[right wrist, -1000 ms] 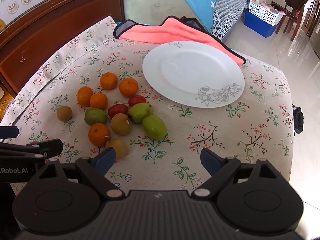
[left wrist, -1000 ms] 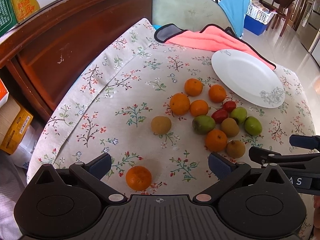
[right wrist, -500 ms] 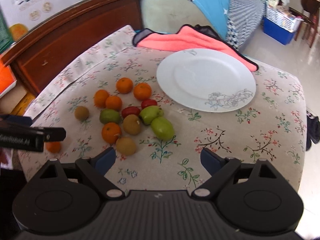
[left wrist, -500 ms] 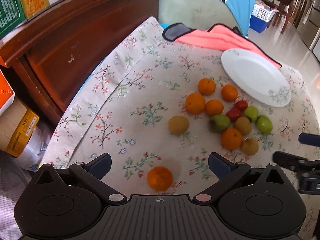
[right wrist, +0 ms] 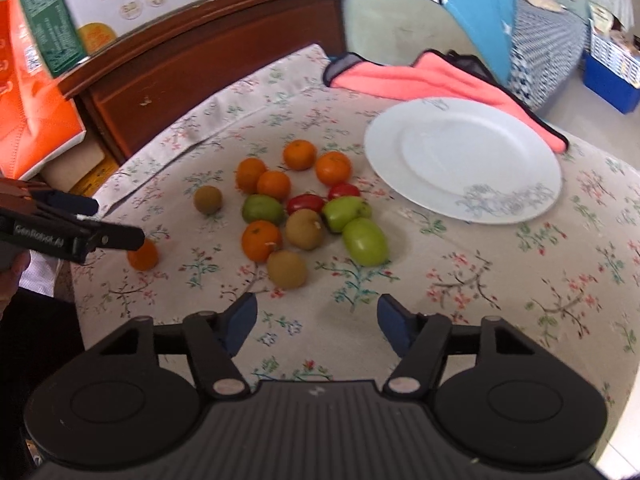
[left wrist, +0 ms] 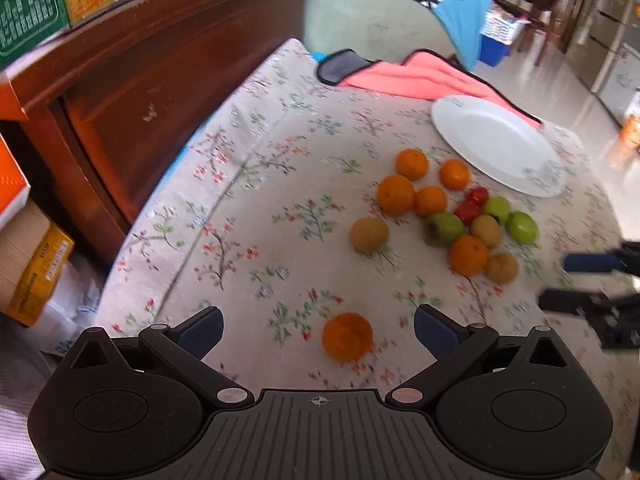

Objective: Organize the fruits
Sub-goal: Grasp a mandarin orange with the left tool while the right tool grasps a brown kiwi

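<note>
Both claws are out over the floral-print tablecloth (right wrist: 460, 280), and both are spread wide with nothing between their blue pads. The left gripper (left wrist: 319, 330) hovers at the near edge of the cloth, and a lone round orange tangerine (left wrist: 347, 336) sits on the cloth between its parted fingers, nearer the right one, touching neither as far as the left wrist view shows. From the right wrist view that same stray tangerine shows just beyond the left gripper's dark fingertips, partly hidden by them. The right gripper (right wrist: 313, 320) hangs above bare cloth, jaws apart, with a brown round kiwi (right wrist: 287, 269) just ahead of its left finger. Beyond that kiwi lies the main cluster of fruit (right wrist: 298, 204), packed close together: tangerines, brown kiwis, smooth green oval fruits and two small red ones. One more brown kiwi (right wrist: 208, 199) sits a little apart on the cluster's left. The white round plate with a grey flower pattern (right wrist: 464, 160) rests to the right of the pile, bare, its far rim overlapping a folded coral-pink towel with dark trim (right wrist: 420, 78).
</note>
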